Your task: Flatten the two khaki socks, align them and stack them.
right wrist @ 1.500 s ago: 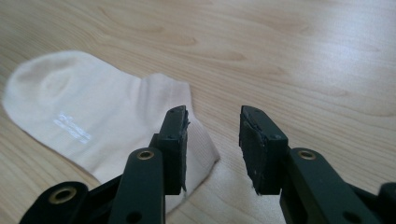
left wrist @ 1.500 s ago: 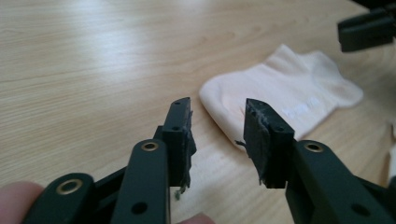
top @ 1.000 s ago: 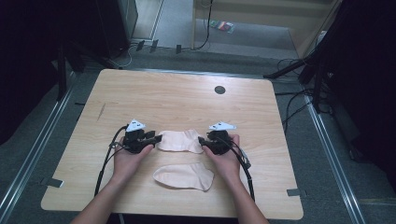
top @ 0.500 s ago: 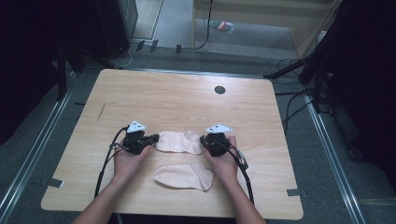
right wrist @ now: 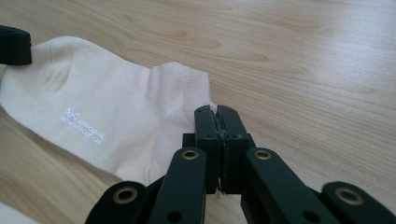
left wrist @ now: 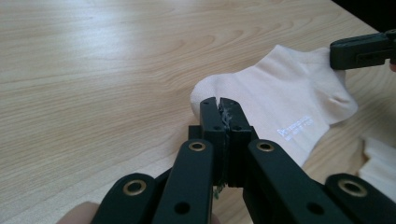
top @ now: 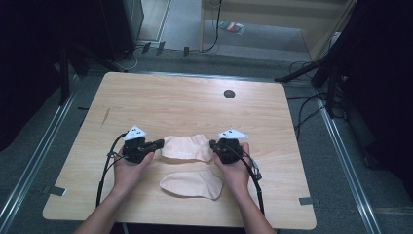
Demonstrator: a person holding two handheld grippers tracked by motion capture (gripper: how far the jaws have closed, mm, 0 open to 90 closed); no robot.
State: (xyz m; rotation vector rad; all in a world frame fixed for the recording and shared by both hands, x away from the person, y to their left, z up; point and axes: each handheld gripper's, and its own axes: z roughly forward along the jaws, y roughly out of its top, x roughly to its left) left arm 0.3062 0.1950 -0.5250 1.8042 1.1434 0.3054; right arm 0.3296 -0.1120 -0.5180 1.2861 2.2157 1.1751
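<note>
Slippage is my worry, starting at my left claw, whose jaws are pressed together on the very edge of the upper sock; in the left gripper view that bite looks thin, so a sharp tug could pull the fabric free. The sock lies flat on the tabletop, stretched between both claws, with the second sock lying close below it, nearer me. My right claw is likewise clamped tight on the opposite edge, again by only a small fold. If I lift unevenly, one end may drop and the sock could bunch or land crooked on the second one.
</note>
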